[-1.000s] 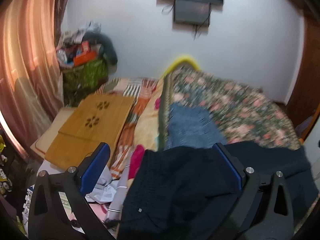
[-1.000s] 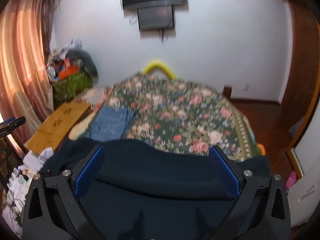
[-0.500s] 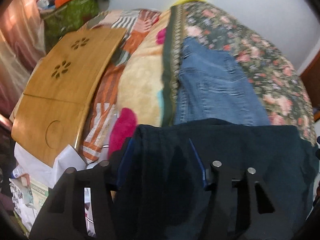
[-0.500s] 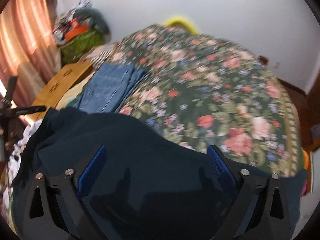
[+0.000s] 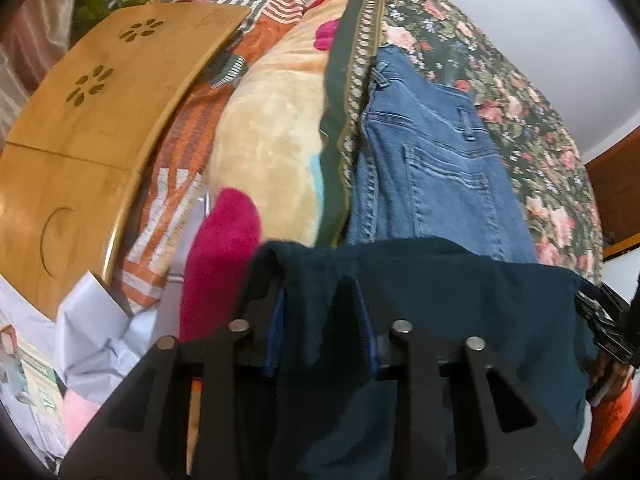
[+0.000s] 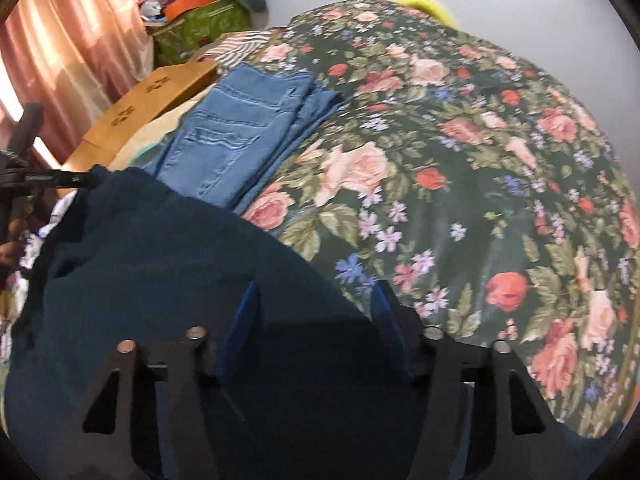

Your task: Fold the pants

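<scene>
Navy pants (image 5: 460, 288), one pair: left hand-held gripper (image 5: 320, 312) just closed, pinching a fold; right hand-held gripper (image 6: 316, 320) closing, cloth between; one folded jeans (image 6: 240, 128) on bed (image 6: 460, 160).

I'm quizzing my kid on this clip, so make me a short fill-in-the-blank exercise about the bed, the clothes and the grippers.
1. The folded jeans lying on the bed are ____ in colour.
2. The bedspread is printed with ____.
3. The left gripper is pinching a fold of the dark ____ pants.
4. The board left of the jeans is made of ____.

Missing words: blue; flowers; navy; wood
</scene>
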Tool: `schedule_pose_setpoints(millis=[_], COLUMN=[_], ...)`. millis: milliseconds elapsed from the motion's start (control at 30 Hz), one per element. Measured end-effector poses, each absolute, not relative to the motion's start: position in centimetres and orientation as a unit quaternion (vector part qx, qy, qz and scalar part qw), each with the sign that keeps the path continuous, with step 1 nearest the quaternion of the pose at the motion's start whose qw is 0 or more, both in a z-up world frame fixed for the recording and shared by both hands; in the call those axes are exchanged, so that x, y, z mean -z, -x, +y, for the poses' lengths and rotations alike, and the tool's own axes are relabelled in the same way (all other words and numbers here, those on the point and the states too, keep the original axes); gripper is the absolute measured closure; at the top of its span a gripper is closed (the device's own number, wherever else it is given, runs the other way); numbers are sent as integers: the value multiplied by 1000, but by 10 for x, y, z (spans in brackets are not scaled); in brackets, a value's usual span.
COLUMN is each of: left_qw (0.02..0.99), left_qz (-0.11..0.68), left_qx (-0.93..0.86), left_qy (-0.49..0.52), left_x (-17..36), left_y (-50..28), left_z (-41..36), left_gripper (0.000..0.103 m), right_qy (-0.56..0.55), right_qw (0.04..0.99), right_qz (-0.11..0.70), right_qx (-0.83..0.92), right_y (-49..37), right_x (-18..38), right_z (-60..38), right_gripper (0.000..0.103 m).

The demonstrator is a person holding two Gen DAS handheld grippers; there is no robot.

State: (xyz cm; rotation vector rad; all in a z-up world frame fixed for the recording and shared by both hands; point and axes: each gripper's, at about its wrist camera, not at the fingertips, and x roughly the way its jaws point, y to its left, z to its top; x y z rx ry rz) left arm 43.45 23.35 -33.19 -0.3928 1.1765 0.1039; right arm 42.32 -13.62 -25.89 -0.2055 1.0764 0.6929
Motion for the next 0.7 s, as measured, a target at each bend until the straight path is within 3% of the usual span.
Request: schedule_pose_setpoints(millis=[133, 233, 400, 700], left_qw=[811, 822, 838, 873], left_qz=[556, 552, 528, 457], left_qx=[-67, -79, -103, -152], left_qy=[170, 117, 90, 77], left_x=[338, 335, 314, 231], left_y=[-443, -441, -434, -439], left_z=[235, 223, 226, 248], left_gripper=[82, 83, 84, 86], right_qy=[60, 86, 141, 118], right_qw=[785, 791, 812, 868], right_qz=[519, 515, 482, 404], right_qx=[-333, -318, -297, -265], right_y=[-422, -413, -401, -418], right_x=[266, 265, 252, 181], right_z=[-145, -142, -133, -119], right_gripper=[65, 93, 97, 97])
